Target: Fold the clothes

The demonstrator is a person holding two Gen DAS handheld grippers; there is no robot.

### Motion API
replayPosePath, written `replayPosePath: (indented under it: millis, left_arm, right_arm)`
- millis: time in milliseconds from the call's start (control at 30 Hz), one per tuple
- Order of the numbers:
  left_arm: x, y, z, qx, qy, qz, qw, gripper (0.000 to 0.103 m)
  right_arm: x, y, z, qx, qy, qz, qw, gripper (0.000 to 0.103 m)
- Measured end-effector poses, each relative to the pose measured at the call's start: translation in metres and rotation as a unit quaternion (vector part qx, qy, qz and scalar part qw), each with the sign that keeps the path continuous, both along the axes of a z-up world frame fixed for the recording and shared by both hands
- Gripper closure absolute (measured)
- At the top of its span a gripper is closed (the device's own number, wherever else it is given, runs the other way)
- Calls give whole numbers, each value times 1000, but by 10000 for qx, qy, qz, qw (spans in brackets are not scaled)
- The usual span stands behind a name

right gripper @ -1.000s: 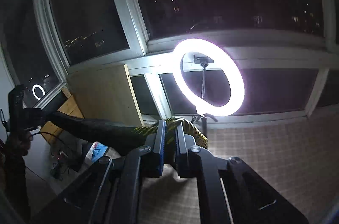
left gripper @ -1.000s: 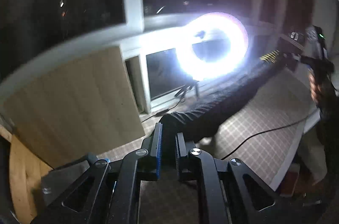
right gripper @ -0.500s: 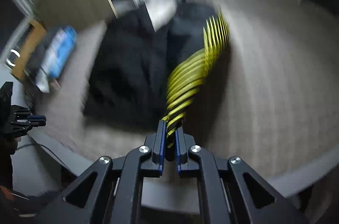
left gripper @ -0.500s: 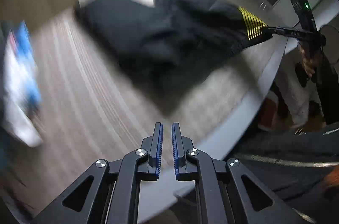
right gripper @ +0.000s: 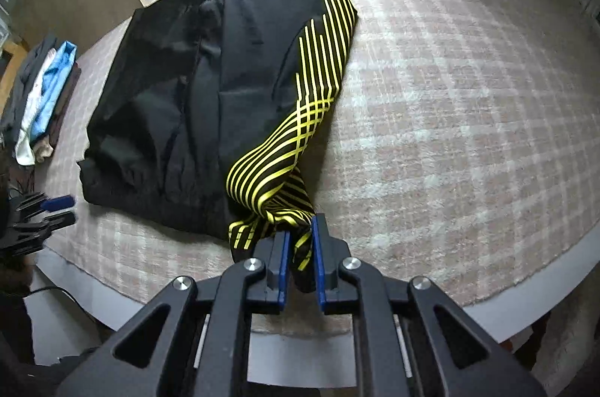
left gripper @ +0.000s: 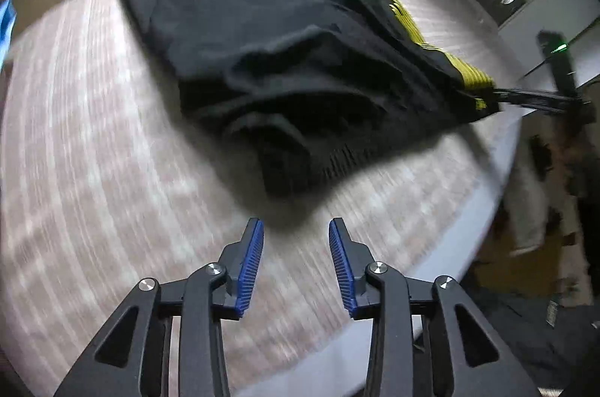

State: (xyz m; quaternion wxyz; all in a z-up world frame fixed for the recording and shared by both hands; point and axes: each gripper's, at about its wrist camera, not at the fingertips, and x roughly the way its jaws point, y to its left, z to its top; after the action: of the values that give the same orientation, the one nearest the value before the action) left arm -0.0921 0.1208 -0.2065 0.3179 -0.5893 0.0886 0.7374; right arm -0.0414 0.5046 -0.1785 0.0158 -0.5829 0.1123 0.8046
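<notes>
— What is changing with the black garment [right gripper: 180, 104] right now?

— It is now lying spread on the checked tabletop [right gripper: 468, 78], no longer stretched up in the air between the two tools. The left tool [left gripper: 295, 258] is hanging just short of the garment's near hem with its jaws apart and empty, having let go.

— And the right tool [right gripper: 300, 247]?

— It is still clamping the yellow-striped corner at the garment's near right end. To me, the spreading is nearly done and folding is about to start.

— How is the fabric looking?

— Rumpled, with the striped part twisting toward the grip.
</notes>
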Motion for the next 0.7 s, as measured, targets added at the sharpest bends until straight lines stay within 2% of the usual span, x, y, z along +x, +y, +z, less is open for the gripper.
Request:
replayPosePath:
  millis: [100,200,233,267,300,333,367,467,500,533,600,700]
  left_arm:
    - [-14,13,-8,-116,22,-5,9999,64]
    - [-26,18,-15,-18,-21,8,10000,64]
    - [-30,19,-16,81,-39,19,10000,67]
    - [-33,21,-19,197,-65,25,9998,75]
    - [-35,25,-23,332,-114,9,9994,83]
    - [-36,27,-23,408,-172,-38,9990,96]
    - [-37,28,-23,466,-229,-94,9986,96]
    - [-34,21,-4,589,-399,-269,9971,96]
    - [-31,16,6,666,-479,-291,9962,96]
    - [-27,12,15,717,-535,-314,9955,96]
    - [-17,5,33,685,-524,-345,9957,96]
    - [-2,-24,60,600,-493,-201,9968,96]
  right_arm:
    - [-1,1,-2,-37,25,20,10000,78]
    - [-5,6,-8,-123,-48,16,9999,76]
    - [-7,7,-8,-126,-69,18,9999,76]
    - [-8,7,-11,-142,-63,20,9999,76]
    - [-7,6,-12,-207,-79,48,9997,76]
    - [-7,4,-13,-272,-94,76,9996,76]
    - [-6,3,-14,-338,-110,104,9993,76]
    - [-9,5,-18,-542,-186,134,9983,79]
    - [-10,6,-20,-615,-209,143,9978,91]
    - [-9,7,-16,-828,-196,133,9963,98]
    - [-6,10,-9,-1246,-168,116,9920,98]
    - [5,8,5,-1296,-102,174,9914,98]
